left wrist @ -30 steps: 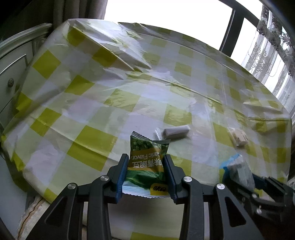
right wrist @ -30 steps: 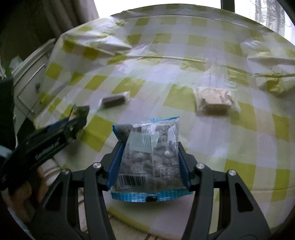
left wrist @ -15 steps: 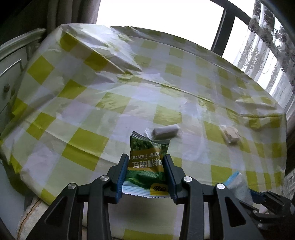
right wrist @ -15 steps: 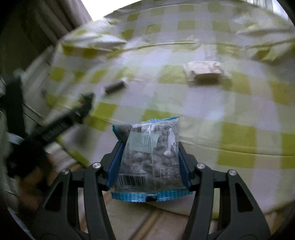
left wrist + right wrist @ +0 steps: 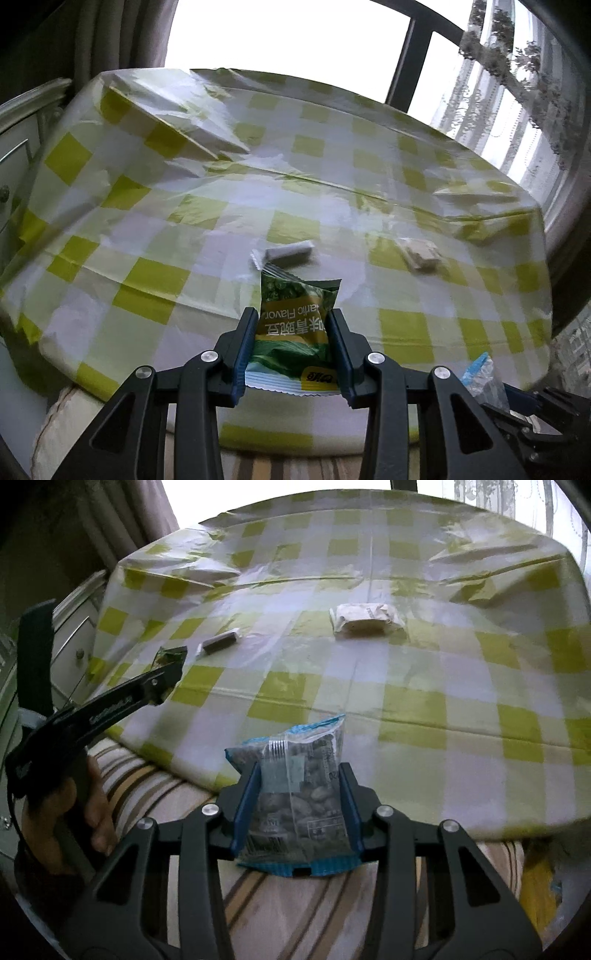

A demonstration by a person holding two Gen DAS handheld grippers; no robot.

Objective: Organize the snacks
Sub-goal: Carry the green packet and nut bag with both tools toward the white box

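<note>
My left gripper (image 5: 292, 317) is shut on a green pea snack bag (image 5: 293, 332), held in the air in front of the table's near edge. My right gripper (image 5: 301, 771) is shut on a clear blue-edged nut packet (image 5: 299, 797), held off the table's near edge above a striped cushion. On the table lie a small grey wrapped bar (image 5: 286, 253), which also shows in the right wrist view (image 5: 219, 643), and a pale wrapped biscuit pack (image 5: 421, 253), which also shows in the right wrist view (image 5: 365, 618). The left gripper (image 5: 162, 675) shows in the right wrist view.
A round table with a yellow-green checked plastic cloth (image 5: 303, 177) fills both views. A white drawer cabinet (image 5: 14, 147) stands at the left. A striped cushion (image 5: 303, 904) lies below the near edge. Window and lace curtain (image 5: 517, 74) are behind.
Both grippers have drawn back from the table towards its near edge, each still holding its packet. The bar and biscuit pack have not moved.
</note>
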